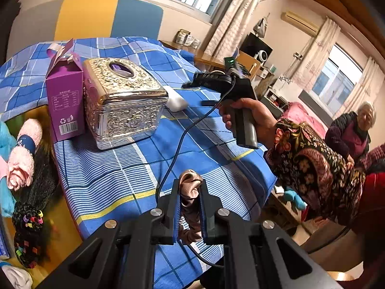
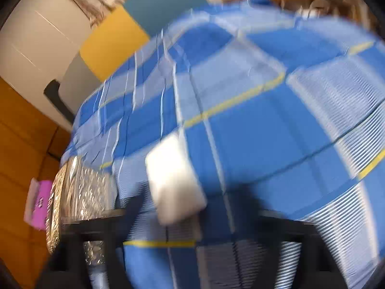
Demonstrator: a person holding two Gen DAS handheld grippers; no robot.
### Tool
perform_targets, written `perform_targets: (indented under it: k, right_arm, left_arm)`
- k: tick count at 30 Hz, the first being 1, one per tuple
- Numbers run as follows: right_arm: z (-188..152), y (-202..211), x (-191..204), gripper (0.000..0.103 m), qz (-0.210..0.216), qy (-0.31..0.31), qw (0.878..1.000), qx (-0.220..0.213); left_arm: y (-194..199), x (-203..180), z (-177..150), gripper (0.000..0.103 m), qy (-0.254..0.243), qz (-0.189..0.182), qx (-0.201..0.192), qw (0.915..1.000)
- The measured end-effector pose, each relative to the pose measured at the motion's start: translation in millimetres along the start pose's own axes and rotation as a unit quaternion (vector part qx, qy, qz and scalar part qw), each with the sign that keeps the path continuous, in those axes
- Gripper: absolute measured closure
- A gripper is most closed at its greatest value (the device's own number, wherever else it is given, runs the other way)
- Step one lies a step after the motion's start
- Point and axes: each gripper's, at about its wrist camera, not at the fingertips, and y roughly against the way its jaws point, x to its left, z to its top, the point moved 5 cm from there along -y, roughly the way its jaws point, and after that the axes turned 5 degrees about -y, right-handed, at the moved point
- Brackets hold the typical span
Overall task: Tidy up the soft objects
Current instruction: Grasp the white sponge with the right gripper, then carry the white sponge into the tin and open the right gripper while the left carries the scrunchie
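Note:
My left gripper (image 1: pixel 189 187) is shut on a brown satin scrunchie (image 1: pixel 190 202), held above the blue checked cloth (image 1: pixel 115 175). The right gripper (image 1: pixel 204 91), held by a hand in a floral sleeve, shows in the left wrist view above the cloth, near a white sponge block (image 1: pixel 176 101). In the blurred right wrist view the white block (image 2: pixel 175 180) lies just ahead of my right gripper (image 2: pixel 192 216), whose dark fingers look spread wide. A rolled pink towel (image 1: pixel 21 154), a black hair piece with coloured ties (image 1: pixel 31 207) and a turquoise cloth (image 1: pixel 6 139) lie at the left.
A silver embossed tissue box (image 1: pixel 125 103) and a purple carton (image 1: pixel 65 101) stand on the cloth at the left; both show in the right wrist view (image 2: pixel 81 197) (image 2: pixel 39 204). A cable (image 1: pixel 182 144) hangs across the cloth. A seated person (image 1: pixel 353 130) is at the right.

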Motion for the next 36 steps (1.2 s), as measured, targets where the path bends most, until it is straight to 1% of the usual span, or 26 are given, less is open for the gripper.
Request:
perform_targets:
  k: [1,2,3,5,7,8,9,10,11,12,13,15,16,18,21,23,24,26,29,31,33,36]
  right_arm:
    - [2,5,5,0.001,-0.007,0.009,1.000,-0.018]
    - [4,4,15,0.001,-0.010,0.025,0.999,-0.022]
    - [5,1,22,0.001,-0.018,0.036,0.999,-0.020]
    - [4,-14,38,0.002,-0.048,0.069,0.996,-0.006]
    - [-2,-32,50,0.007,-0.081,0.105,0.991,0.013]
    - [-4,-36,51,0.011,-0.095,0.118,0.988,0.019]
    - [-6,-42,51,0.014,-0.106,0.131,0.985,0.024]
    - [-9,-46,51,0.022,-0.116,0.143,0.983,0.029]
    - [-12,-50,50,0.032,-0.128,0.150,0.980,0.034]
    - [-16,-54,48,0.038,-0.138,0.155,0.977,0.038]
    - [-19,-56,45,0.042,-0.144,0.157,0.976,0.041]
    - [-24,-51,42,0.044,-0.139,0.160,0.977,0.029]
    - [-26,-48,41,0.045,-0.136,0.157,0.978,0.030]
    - [-30,-34,37,0.046,-0.133,0.147,0.980,0.018]
    - [-37,2,32,0.046,-0.117,0.118,0.986,-0.018]
    - [-42,23,24,0.046,-0.131,0.094,0.986,-0.041]
    - [-46,32,25,0.046,-0.125,0.087,0.987,-0.050]
    - [-61,63,29,0.046,-0.088,0.074,0.990,-0.077]
    - [-83,91,43,0.046,-0.064,0.081,0.990,-0.099]
    - [-97,102,56,0.046,-0.040,0.088,0.990,-0.102]
    - [-113,113,69,0.046,-0.020,0.094,0.990,-0.105]
    - [-133,125,93,0.046,0.015,0.102,0.989,-0.102]
  left_arm:
    - [2,2,1,0.091,0.006,0.000,-0.005,1.0000]
    - [3,3,1,0.091,0.011,0.000,-0.008,0.9999]
    - [4,4,2,0.091,0.015,0.001,-0.010,0.9998]
    - [10,6,4,0.091,0.019,0.007,-0.020,0.9996]
    - [18,7,7,0.091,0.023,0.011,-0.028,0.9993]
    - [21,8,8,0.091,0.022,0.014,-0.031,0.9992]
    - [25,8,10,0.091,0.021,0.018,-0.037,0.9989]
    - [30,9,11,0.091,0.022,0.020,-0.044,0.9986]
    - [34,10,12,0.091,0.023,0.021,-0.050,0.9983]
    - [37,12,13,0.091,0.026,0.024,-0.055,0.9979]
    - [42,14,14,0.091,0.030,0.025,-0.063,0.9973]
    - [48,17,14,0.091,0.036,0.023,-0.074,0.9963]
    - [52,19,14,0.091,0.038,0.025,-0.079,0.9958]
    - [60,24,13,0.091,0.043,0.025,-0.086,0.9951]
    - [79,37,11,0.091,0.054,0.033,-0.105,0.9924]
    - [97,52,9,0.091,0.067,0.047,-0.119,0.9895]
    - [104,58,8,0.091,0.072,0.054,-0.126,0.9880]
    - [121,75,3,0.091,0.085,0.070,-0.136,0.9845]
    - [144,99,-8,0.091,0.105,0.092,-0.146,0.9793]
    - [154,112,-16,0.091,0.122,0.101,-0.146,0.9766]
    - [160,119,-23,0.091,0.135,0.102,-0.145,0.9749]
    - [157,121,-31,0.091,0.143,0.094,-0.132,0.9763]
